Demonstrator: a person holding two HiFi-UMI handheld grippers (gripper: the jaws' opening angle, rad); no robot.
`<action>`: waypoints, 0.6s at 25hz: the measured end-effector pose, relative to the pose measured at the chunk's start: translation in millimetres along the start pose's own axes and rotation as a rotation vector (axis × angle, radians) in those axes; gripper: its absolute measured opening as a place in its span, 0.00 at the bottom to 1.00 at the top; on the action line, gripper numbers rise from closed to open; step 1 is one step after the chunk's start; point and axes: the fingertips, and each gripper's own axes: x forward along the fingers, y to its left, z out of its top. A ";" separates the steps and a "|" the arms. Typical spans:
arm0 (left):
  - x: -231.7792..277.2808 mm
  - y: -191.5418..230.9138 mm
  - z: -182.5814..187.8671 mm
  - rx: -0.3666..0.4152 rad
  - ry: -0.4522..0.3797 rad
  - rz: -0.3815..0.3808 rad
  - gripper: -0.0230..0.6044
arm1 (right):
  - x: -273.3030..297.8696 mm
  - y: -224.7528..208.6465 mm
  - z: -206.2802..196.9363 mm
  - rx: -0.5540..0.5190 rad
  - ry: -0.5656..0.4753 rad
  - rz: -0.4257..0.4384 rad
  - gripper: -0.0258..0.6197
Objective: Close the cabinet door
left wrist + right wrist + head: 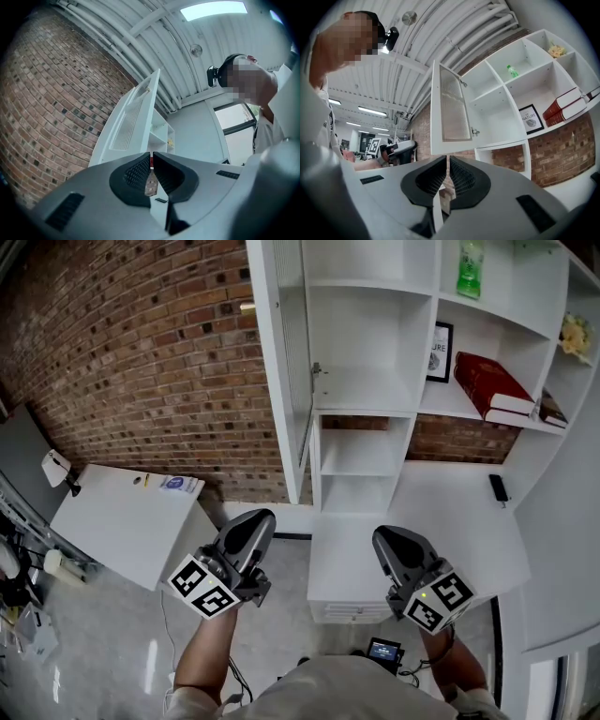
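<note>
A white cabinet door (pixel 291 362) stands open, seen edge-on at the left of the white shelf unit (pixel 375 399) on the brick wall. Its ribbed panel faces the compartment; a small brass knob (pixel 247 307) sticks out on the outer side. My left gripper (pixel 255 519) is low, below and in front of the door, jaws shut and empty. My right gripper (pixel 386 536) is beside it to the right, shut with nothing held. The left gripper view shows the door (pixel 133 119) above the jaws; in the right gripper view the door (pixel 452 110) hangs ahead.
A white table (pixel 127 521) stands at the left against the brick wall. Shelves hold a green bottle (pixel 470 268), a framed picture (pixel 439 352) and red books (pixel 489 385). A small black device (pixel 499 488) lies on the white desk surface (pixel 441 512) below.
</note>
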 end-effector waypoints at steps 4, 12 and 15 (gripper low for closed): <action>8.8 10.5 22.8 0.067 -0.011 -0.001 0.05 | 8.8 2.7 18.8 -0.054 -0.027 0.015 0.08; 30.3 19.8 84.0 0.177 -0.068 -0.013 0.05 | 24.2 11.1 61.0 -0.152 -0.086 0.040 0.08; 36.1 24.0 107.5 0.203 -0.103 -0.010 0.05 | 27.9 13.7 66.5 -0.170 -0.093 0.046 0.08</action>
